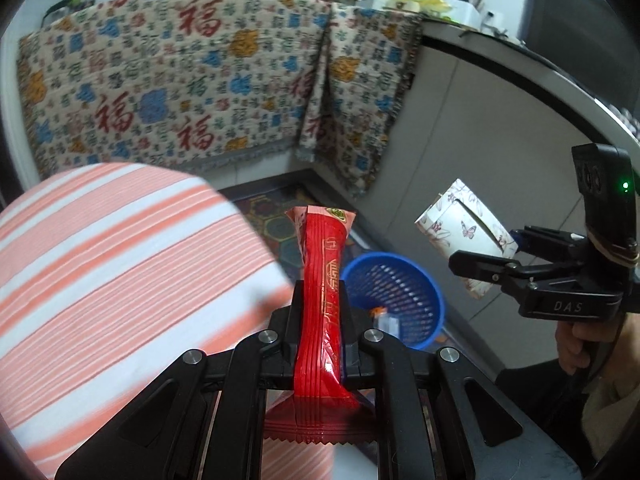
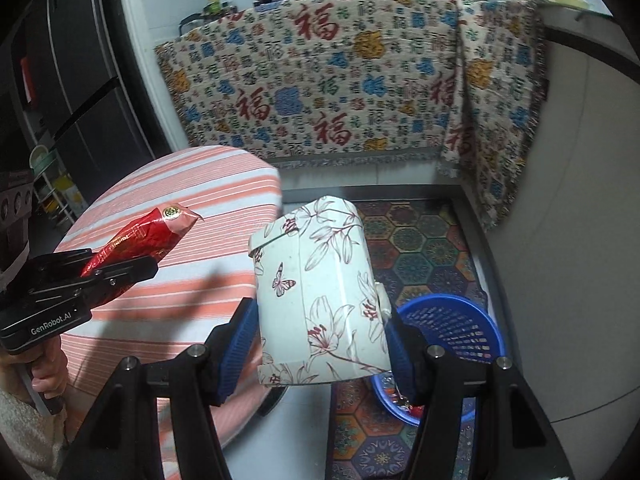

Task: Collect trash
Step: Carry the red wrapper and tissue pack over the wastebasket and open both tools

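Nearest, the left gripper (image 1: 320, 320) has its jaws pinching the red wrapper (image 1: 322, 280) at mid-length, so it stands upright and clear of the striped worktop (image 1: 120, 260). The right gripper (image 2: 320, 340) clamps the floral box (image 2: 320, 292). Further, at four o'clock, the blue basket (image 2: 452, 320) waits on the floor.

Basket (image 1: 394, 300) on floor mat (image 2: 420, 236) right of table (image 1: 120, 272) — draped counter (image 1: 180, 80) behind
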